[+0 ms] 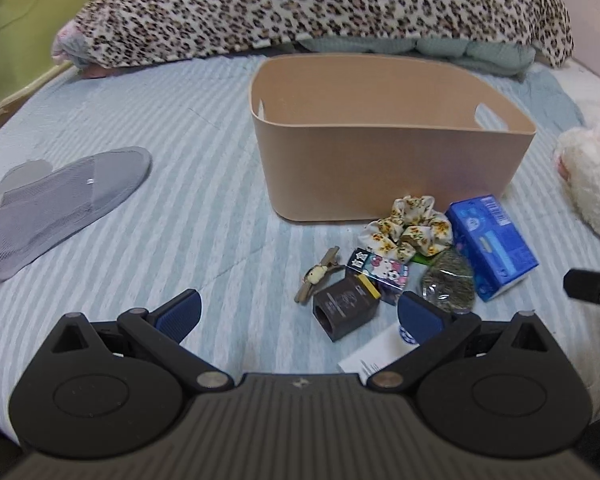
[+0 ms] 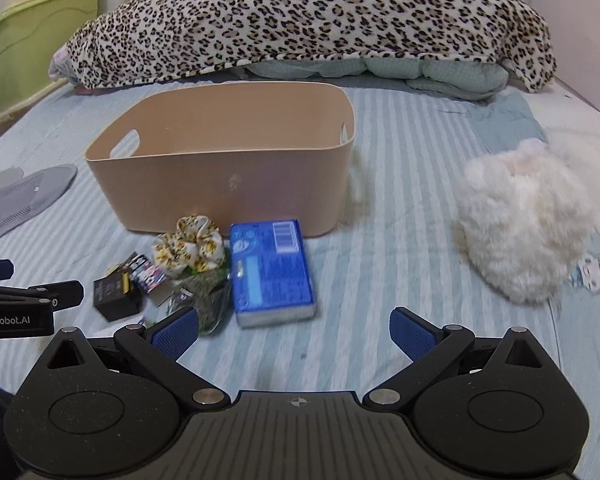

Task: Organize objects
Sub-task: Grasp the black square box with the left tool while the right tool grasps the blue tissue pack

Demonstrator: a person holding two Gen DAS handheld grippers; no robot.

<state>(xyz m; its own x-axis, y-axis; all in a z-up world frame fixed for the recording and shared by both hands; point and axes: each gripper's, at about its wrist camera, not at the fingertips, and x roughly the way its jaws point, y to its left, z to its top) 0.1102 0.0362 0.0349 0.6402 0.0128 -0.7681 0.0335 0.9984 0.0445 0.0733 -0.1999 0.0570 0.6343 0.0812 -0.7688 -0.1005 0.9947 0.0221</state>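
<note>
Small items cluster (image 1: 416,264) lies just before upright beige bin (image 1: 380,168).

Striped blue bedsheet (image 2: 380,240) covered the bed. Leopard-print blanket (image 2: 300,20) lay bunched at its far end over a teal quilt (image 2: 440,72). Green furniture (image 2: 32,40) stood past the bedsheet's far-left edge.

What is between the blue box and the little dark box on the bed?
A clear bag of greenish-grey bits lies between the blue box and the dark box, with a cartoon-print pack beside it. The left wrist view shows it best.
</note>
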